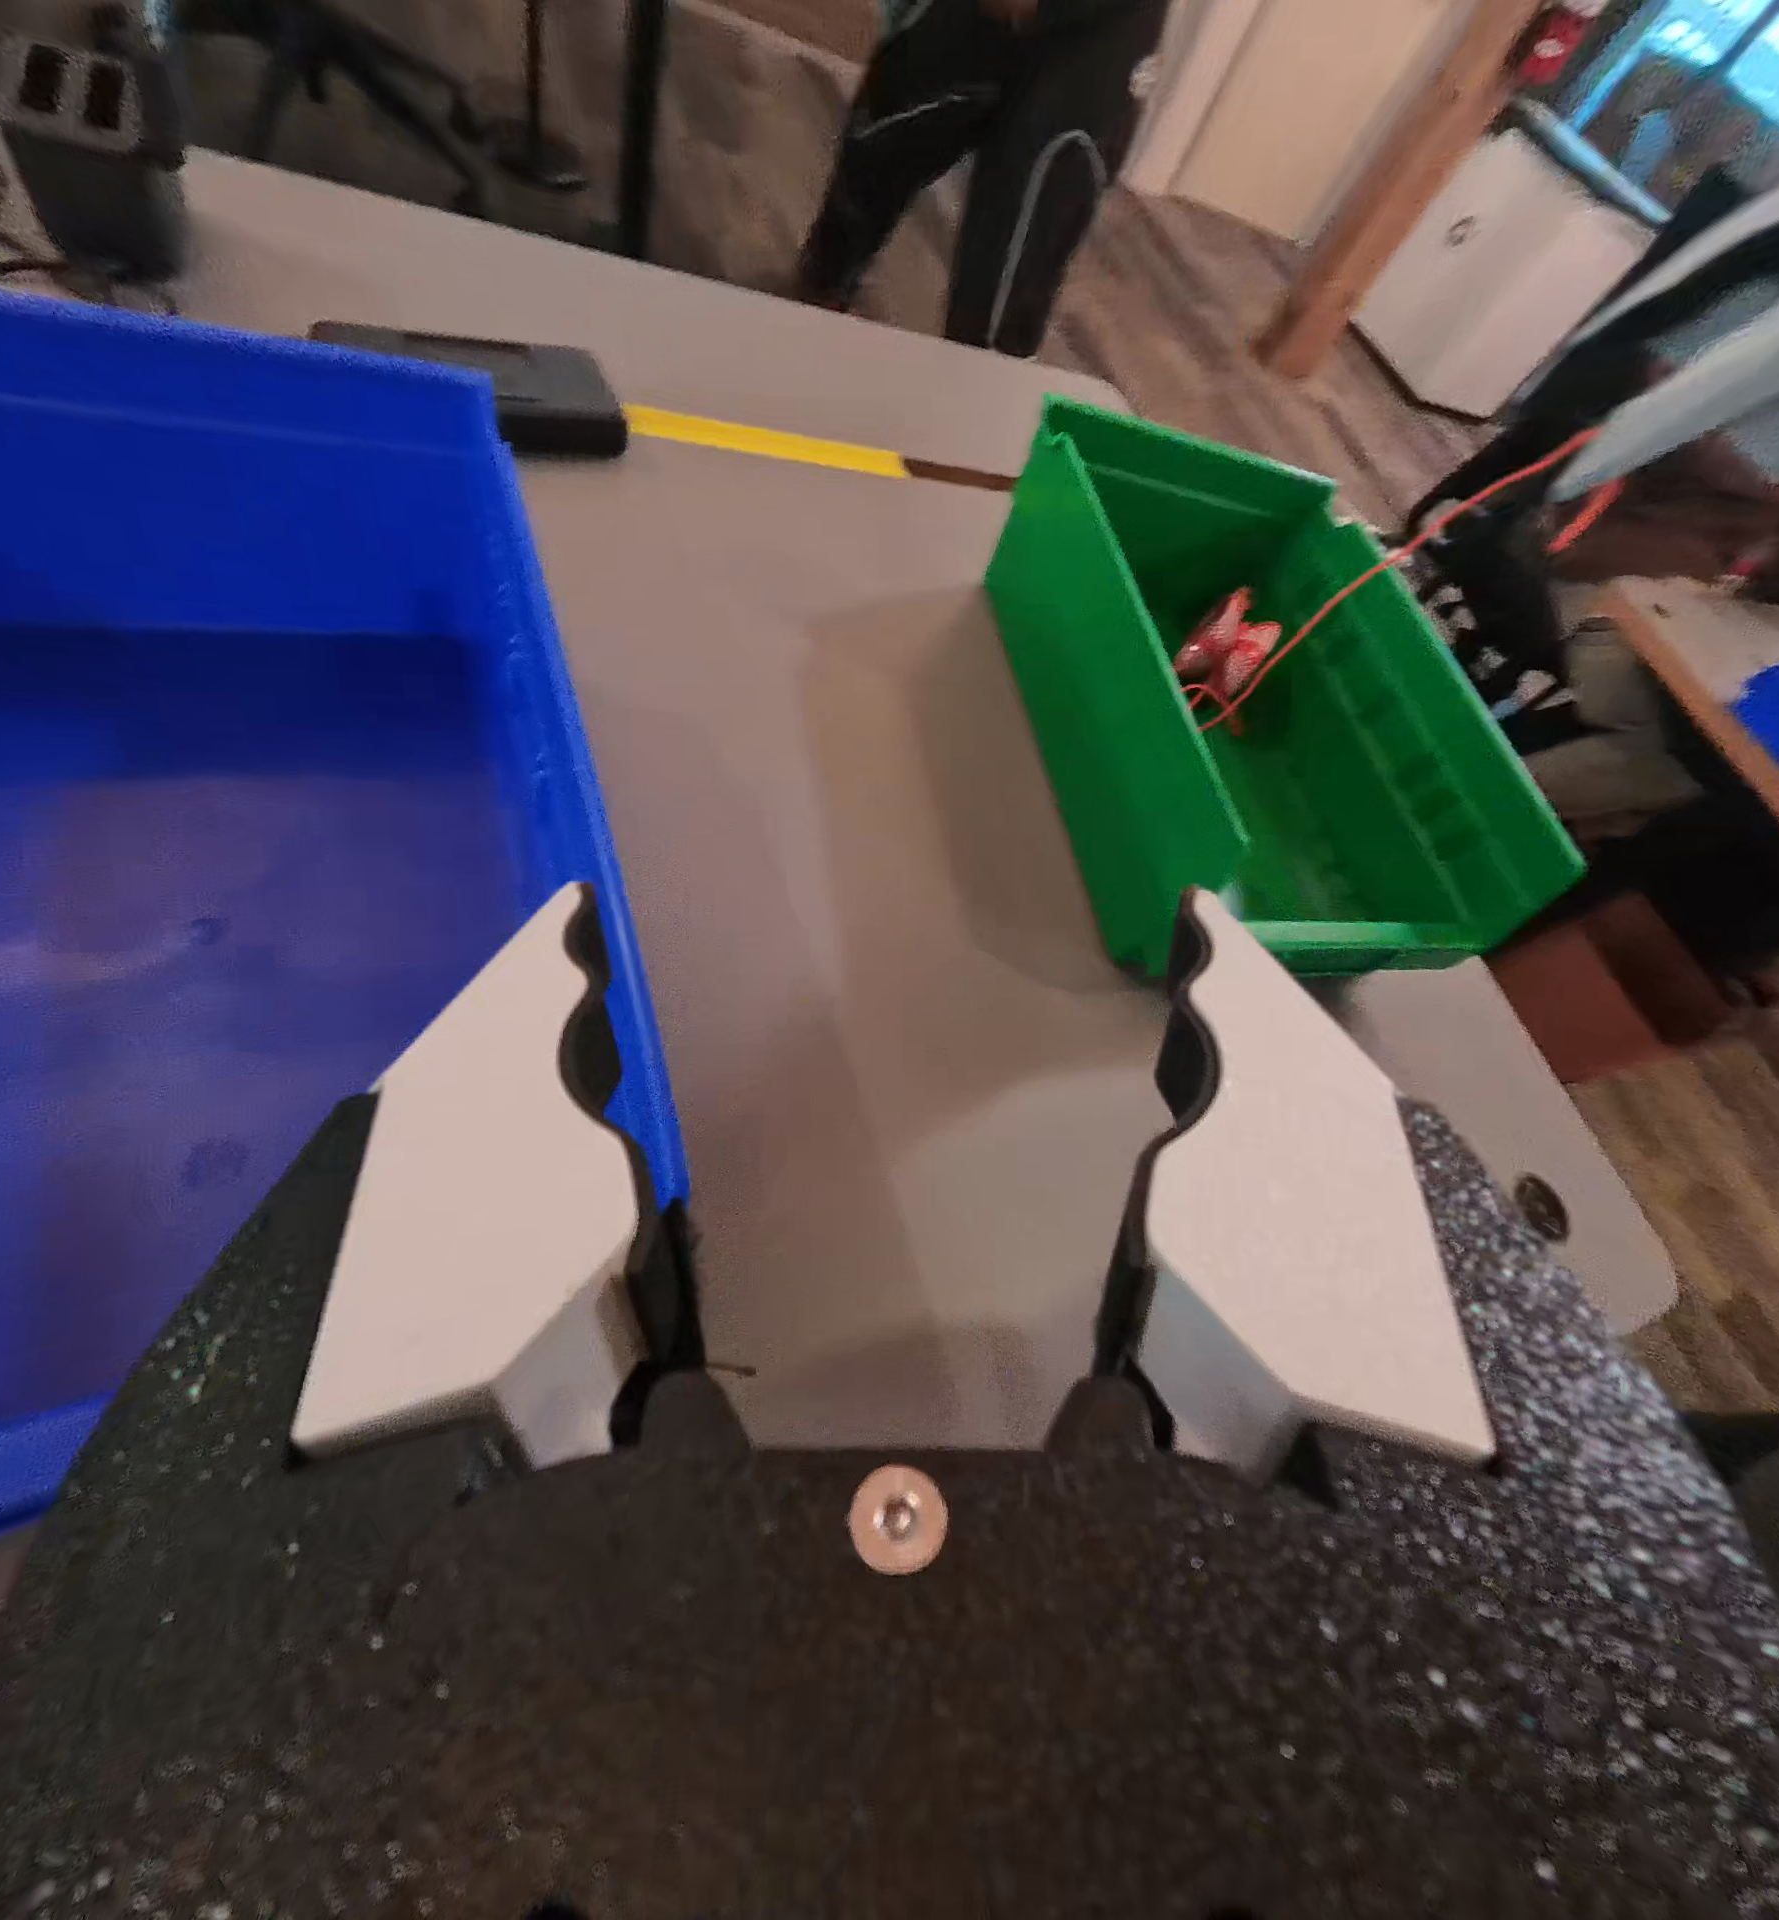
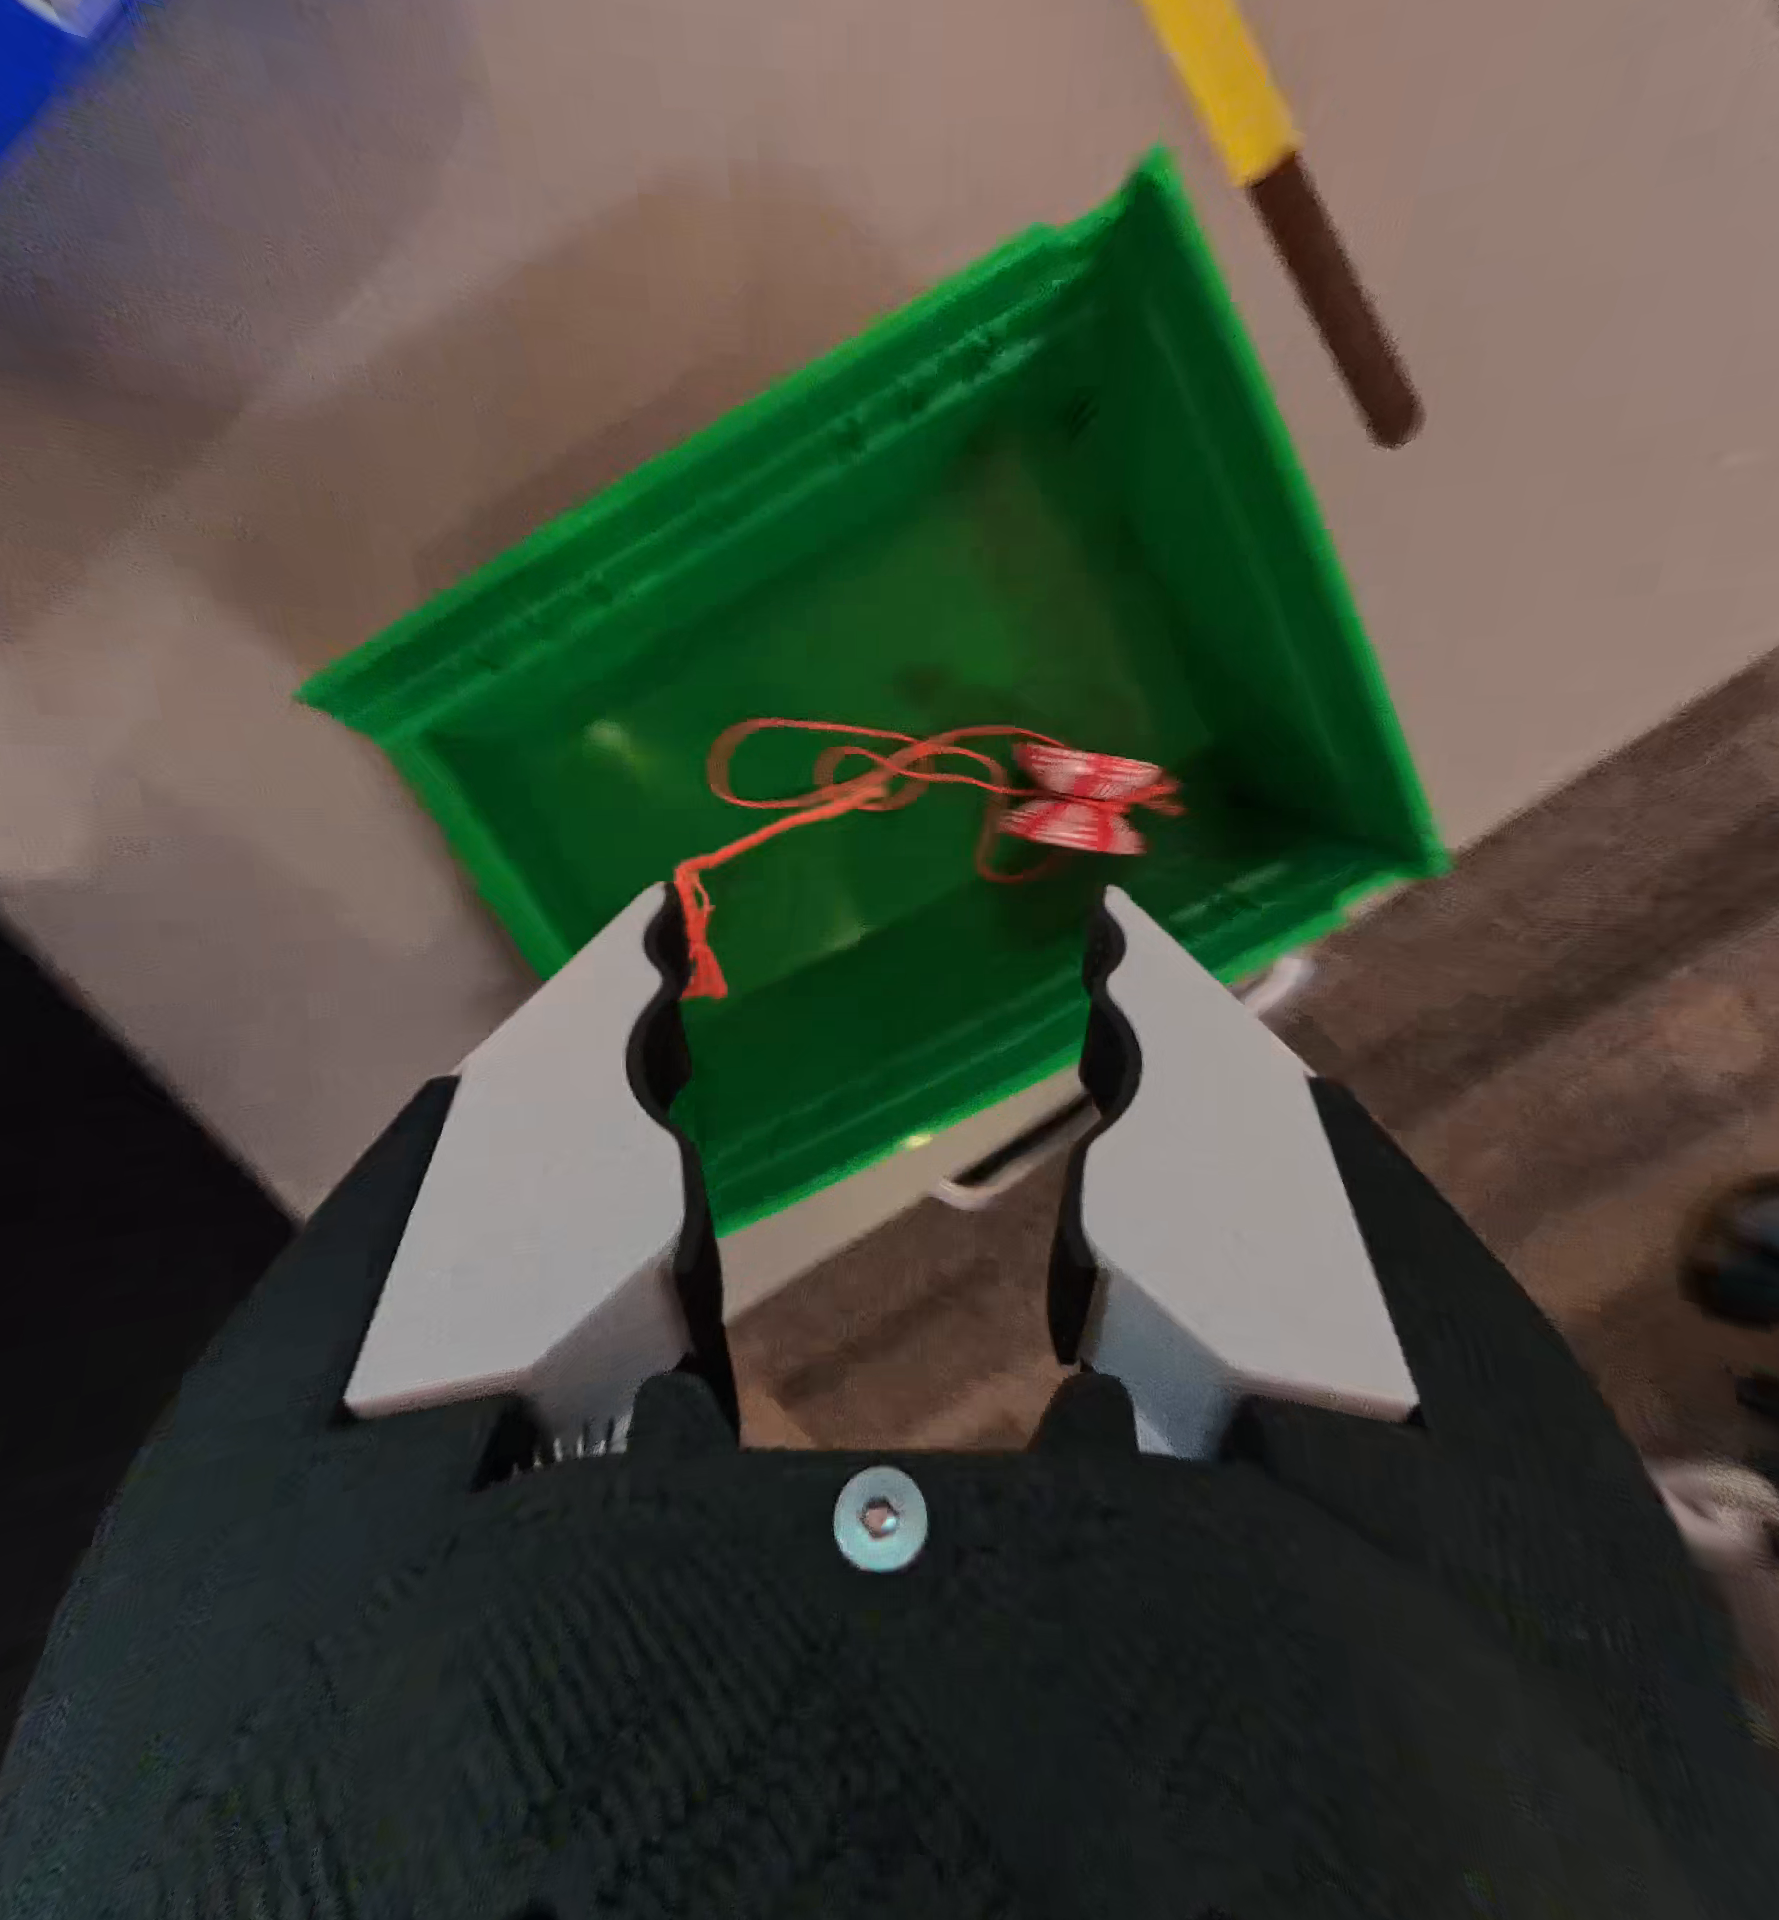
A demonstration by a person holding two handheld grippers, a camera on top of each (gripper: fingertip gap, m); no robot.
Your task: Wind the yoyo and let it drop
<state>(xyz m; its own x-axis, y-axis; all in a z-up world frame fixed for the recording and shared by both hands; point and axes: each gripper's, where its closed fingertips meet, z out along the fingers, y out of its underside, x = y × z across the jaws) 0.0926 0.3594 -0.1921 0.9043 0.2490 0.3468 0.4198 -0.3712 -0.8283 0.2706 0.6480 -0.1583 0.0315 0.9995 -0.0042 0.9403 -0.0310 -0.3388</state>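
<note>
Inside the green plastic bin lies the red-and-white yoyo, its red string snagged on the right gripper, whose fingers are spread. The left gripper is spread too, holding nothing above the grey table

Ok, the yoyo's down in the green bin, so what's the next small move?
Probably lower the open left hand-held gripper toward the yoyo in the green bin: its string lies unwound in loops, with the end snagged on the open right hand-held gripper.

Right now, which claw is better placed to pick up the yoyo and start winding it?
Probably the right claw. It hangs open over the green bin where the yoyo lies, the string caught on its finger. The left claw is open farther away, beside the blue bin.
</note>
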